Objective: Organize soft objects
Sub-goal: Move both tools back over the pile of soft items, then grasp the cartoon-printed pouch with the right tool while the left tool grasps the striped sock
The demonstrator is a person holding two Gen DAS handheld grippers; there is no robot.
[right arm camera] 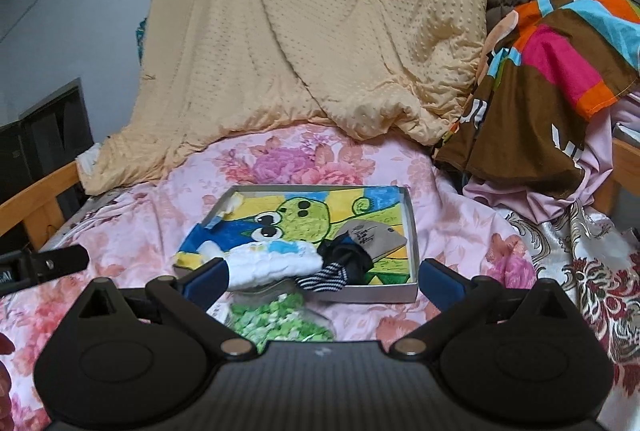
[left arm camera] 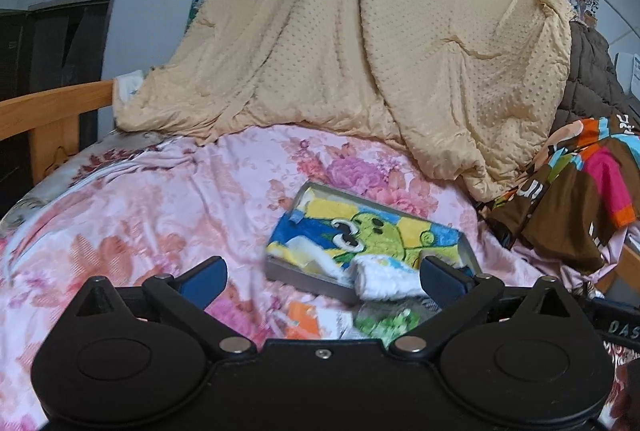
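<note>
A shallow grey box (right arm camera: 414,231) lined with a green cartoon towel (right arm camera: 304,219) lies on the pink floral bedspread (right arm camera: 460,215). A white fluffy cloth (right arm camera: 272,263) hangs over its near rim, beside dark striped socks (right arm camera: 332,273) and a grey tagged item (right arm camera: 376,237). The same box (left arm camera: 304,279), towel (left arm camera: 376,231) and white cloth (left arm camera: 384,277) appear in the left wrist view. My left gripper (left arm camera: 322,273) is open, held back from the box with nothing between its fingers. My right gripper (right arm camera: 322,277) is also open and empty.
A beige dotted quilt (left arm camera: 360,43) hangs behind the bed. Colourful brown and pink fabric (right arm camera: 552,79) is piled at the right. A green-and-white speckled packet (right arm camera: 280,319) and an orange item (left arm camera: 302,317) lie in front of the box. A wooden bed rail (left arm camera: 52,107) runs at the left.
</note>
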